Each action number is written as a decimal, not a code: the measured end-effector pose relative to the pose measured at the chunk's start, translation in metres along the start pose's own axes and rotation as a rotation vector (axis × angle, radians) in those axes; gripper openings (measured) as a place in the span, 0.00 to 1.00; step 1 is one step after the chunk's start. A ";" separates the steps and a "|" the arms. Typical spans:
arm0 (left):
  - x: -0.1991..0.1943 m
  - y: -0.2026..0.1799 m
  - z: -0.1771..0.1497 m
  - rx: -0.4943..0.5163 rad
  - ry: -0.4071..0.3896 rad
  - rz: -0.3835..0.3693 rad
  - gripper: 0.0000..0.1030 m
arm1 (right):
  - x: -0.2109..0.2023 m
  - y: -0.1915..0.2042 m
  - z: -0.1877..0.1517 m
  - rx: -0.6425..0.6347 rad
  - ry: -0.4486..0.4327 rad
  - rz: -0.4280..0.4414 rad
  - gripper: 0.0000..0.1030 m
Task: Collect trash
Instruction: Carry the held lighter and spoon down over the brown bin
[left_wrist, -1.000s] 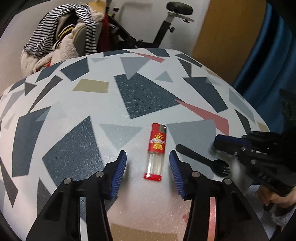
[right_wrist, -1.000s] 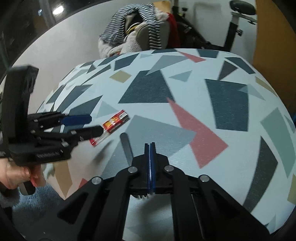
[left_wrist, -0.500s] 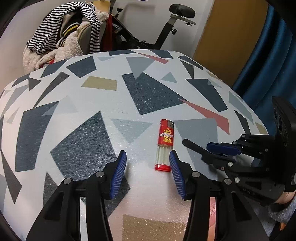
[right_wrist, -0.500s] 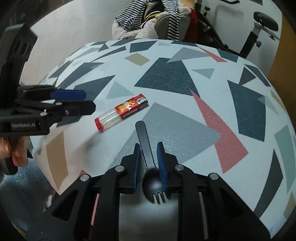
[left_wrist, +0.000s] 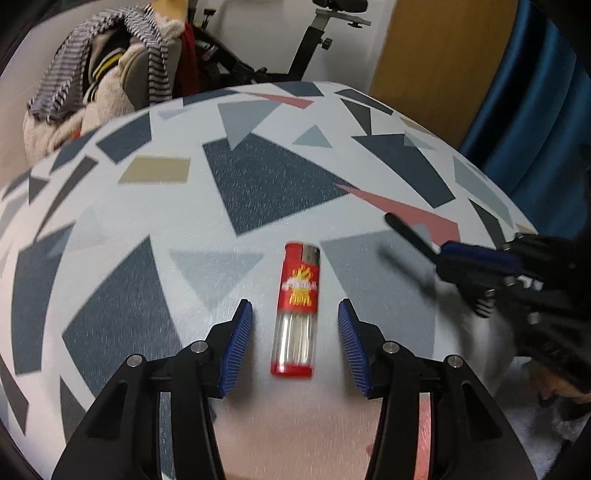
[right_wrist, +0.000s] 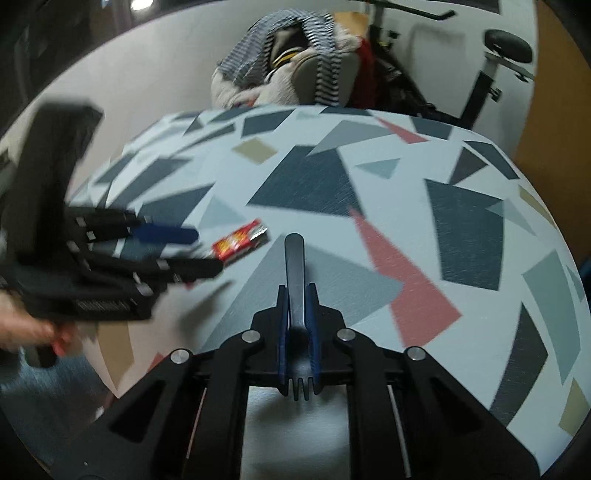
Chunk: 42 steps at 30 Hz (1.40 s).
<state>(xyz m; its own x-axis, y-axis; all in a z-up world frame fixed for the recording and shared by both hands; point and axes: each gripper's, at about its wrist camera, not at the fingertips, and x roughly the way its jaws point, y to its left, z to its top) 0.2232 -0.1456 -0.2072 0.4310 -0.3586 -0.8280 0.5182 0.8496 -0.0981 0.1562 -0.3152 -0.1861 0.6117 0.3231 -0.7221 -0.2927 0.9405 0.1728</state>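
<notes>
A red and clear lighter (left_wrist: 300, 273) lies on the patterned table (left_wrist: 147, 258). My left gripper (left_wrist: 295, 306) is open, its blue pads on either side of the lighter without touching it. A black plastic fork (right_wrist: 294, 254) sits in my right gripper (right_wrist: 297, 291), whose jaws are closing on its neck, with the pads pressing it. The tines point back at the camera and the handle points away. In the left wrist view the right gripper (left_wrist: 461, 269) holds the fork (left_wrist: 410, 230) tilted above the table at the right. In the right wrist view the left gripper (right_wrist: 205, 251) partly hides the lighter (right_wrist: 240, 245).
Behind the table's far edge stand a chair piled with striped clothes (left_wrist: 107, 85) and an exercise bike (left_wrist: 317, 40). A wooden panel (left_wrist: 436, 55) and a blue curtain (left_wrist: 535, 110) are at the right. A hand (right_wrist: 22, 328) grips the left tool near the table's near edge.
My right gripper opened around the fork, then closed on it, and the fork now tilts up off the table. My left gripper shifted so that the lighter lies centred between its fingers.
</notes>
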 end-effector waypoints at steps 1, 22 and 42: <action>0.002 -0.002 0.002 0.010 0.001 0.013 0.44 | -0.001 -0.002 0.002 0.003 -0.003 0.001 0.13; -0.112 -0.016 -0.072 0.020 -0.103 -0.043 0.22 | -0.048 0.025 -0.009 0.032 -0.043 0.062 0.13; -0.167 -0.033 -0.226 -0.055 -0.065 -0.043 0.22 | -0.084 0.100 -0.060 -0.006 -0.023 0.124 0.13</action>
<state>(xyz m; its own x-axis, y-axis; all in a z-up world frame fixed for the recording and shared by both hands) -0.0328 -0.0262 -0.1902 0.4573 -0.4182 -0.7849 0.4967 0.8522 -0.1646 0.0314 -0.2550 -0.1485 0.5870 0.4391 -0.6802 -0.3716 0.8925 0.2555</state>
